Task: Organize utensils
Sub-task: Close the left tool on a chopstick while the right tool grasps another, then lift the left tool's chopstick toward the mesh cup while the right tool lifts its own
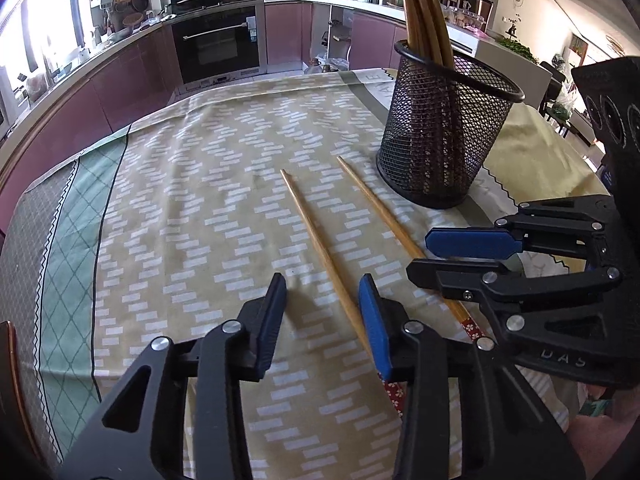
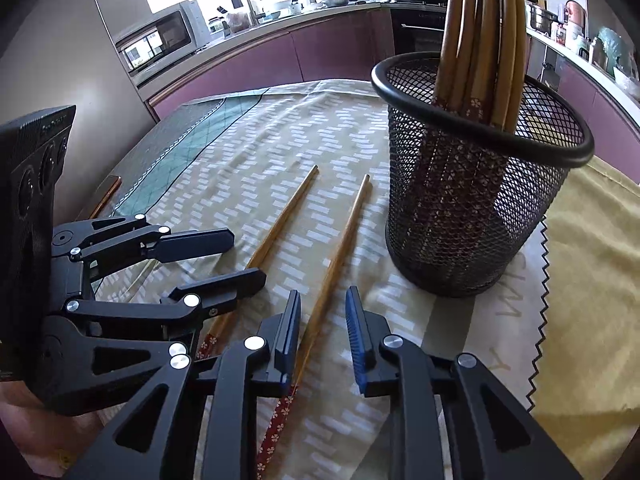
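Note:
Two wooden chopsticks with red flowered ends lie side by side on the patterned tablecloth [image 1: 200,200]. My left gripper [image 1: 322,292] is open and low over the left chopstick [image 1: 316,232], which runs between its fingers close to the right pad. My right gripper [image 2: 324,300] is open too and straddles the right chopstick [image 2: 344,244], which sits near its left pad. Each gripper shows in the other's view: the right gripper [image 1: 418,255], the left gripper [image 2: 248,256]. A black mesh holder [image 1: 444,140] [image 2: 468,208] stands just beyond, with several chopsticks [image 2: 480,40] upright in it.
The holder stands at the table's right side, where a yellow cloth [image 2: 592,280] lies beyond a zigzag hem. Kitchen cabinets and an oven [image 1: 220,44] lie past the table's far edge. The left chopstick [image 2: 280,224] is partly hidden under the left gripper's finger.

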The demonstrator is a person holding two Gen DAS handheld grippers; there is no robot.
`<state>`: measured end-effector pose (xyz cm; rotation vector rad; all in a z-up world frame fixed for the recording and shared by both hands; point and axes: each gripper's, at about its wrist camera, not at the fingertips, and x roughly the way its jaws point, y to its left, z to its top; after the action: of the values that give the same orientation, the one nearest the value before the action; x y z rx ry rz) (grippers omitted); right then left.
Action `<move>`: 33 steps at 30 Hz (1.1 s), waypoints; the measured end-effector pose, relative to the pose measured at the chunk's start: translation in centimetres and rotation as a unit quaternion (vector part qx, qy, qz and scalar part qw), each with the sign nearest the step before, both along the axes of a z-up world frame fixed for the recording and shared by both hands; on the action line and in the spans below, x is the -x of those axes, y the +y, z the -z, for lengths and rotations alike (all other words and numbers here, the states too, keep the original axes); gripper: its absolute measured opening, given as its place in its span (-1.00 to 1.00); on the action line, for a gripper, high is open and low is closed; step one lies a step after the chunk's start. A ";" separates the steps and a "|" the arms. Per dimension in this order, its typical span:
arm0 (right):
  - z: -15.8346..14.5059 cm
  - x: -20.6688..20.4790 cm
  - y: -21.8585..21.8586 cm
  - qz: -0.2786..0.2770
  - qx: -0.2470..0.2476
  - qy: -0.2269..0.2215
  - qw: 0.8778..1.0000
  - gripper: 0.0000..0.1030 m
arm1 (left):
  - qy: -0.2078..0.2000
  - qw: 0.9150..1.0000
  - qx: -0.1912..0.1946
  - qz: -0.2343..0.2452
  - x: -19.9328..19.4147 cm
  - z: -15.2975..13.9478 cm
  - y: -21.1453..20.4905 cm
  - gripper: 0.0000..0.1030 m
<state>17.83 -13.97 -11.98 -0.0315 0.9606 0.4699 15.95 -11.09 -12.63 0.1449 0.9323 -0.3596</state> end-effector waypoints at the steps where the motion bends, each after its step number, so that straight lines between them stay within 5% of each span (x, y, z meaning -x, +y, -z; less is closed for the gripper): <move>1: 0.0 0.0 0.1 0.000 0.004 -0.004 1.000 -0.59 | 0.001 1.000 0.000 -0.002 -0.2 0.0 0.0 -0.35; 7: 0.3 0.0 -0.1 0.014 -0.007 -0.007 1.000 -0.71 | 0.006 1.000 0.011 -0.018 -0.9 0.0 0.2 -0.72; 13: 0.4 0.0 -1.0 0.026 -0.027 0.000 0.999 -0.87 | 0.011 0.999 0.032 -0.036 -1.1 0.0 0.7 -0.83; 33: -3.0 2.2 -2.8 0.010 -0.096 -0.032 0.995 -0.89 | -0.021 0.996 0.077 -0.033 2.1 -3.4 2.7 -0.86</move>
<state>15.64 -16.74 -8.96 0.1352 0.8484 0.5373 13.83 -8.36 -9.19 -0.0201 0.8621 -0.3637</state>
